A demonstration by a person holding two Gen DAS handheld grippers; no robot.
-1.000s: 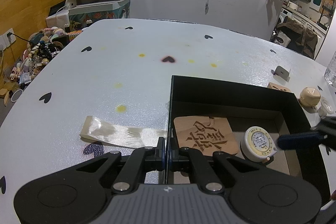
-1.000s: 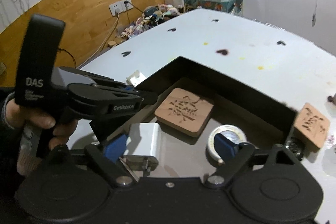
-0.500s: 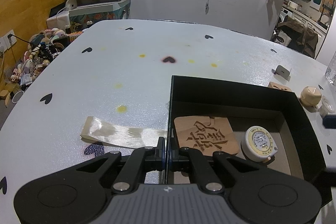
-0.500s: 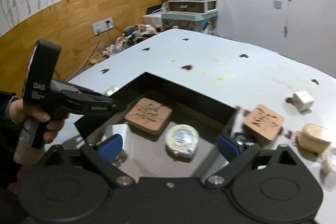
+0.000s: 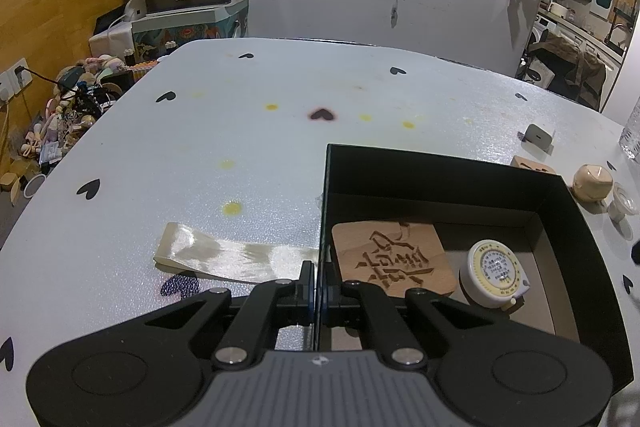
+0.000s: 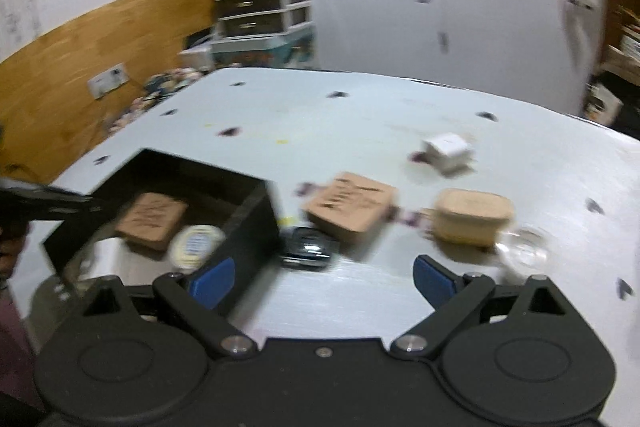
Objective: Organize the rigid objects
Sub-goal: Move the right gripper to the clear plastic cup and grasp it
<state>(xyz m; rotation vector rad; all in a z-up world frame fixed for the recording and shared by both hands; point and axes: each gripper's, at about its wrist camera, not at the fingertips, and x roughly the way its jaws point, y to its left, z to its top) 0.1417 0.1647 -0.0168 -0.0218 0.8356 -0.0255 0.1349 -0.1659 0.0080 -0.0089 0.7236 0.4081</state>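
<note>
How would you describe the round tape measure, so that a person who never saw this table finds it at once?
Start at the black box on the white table; the left gripper is shut on its left wall. Inside, right of the carved wooden coaster, lies the tape measure. It is the only round, white thing there, with a yellow ring on its face.

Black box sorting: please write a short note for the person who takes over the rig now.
Left tool: shut on the black box wall.
Right tool: open, empty, over the table outside the box.
In the box: carved wooden tile, round tape measure, and a white object.
Left on the table: second wooden tile, small dark object, beige case, white cube, clear cup.
</note>
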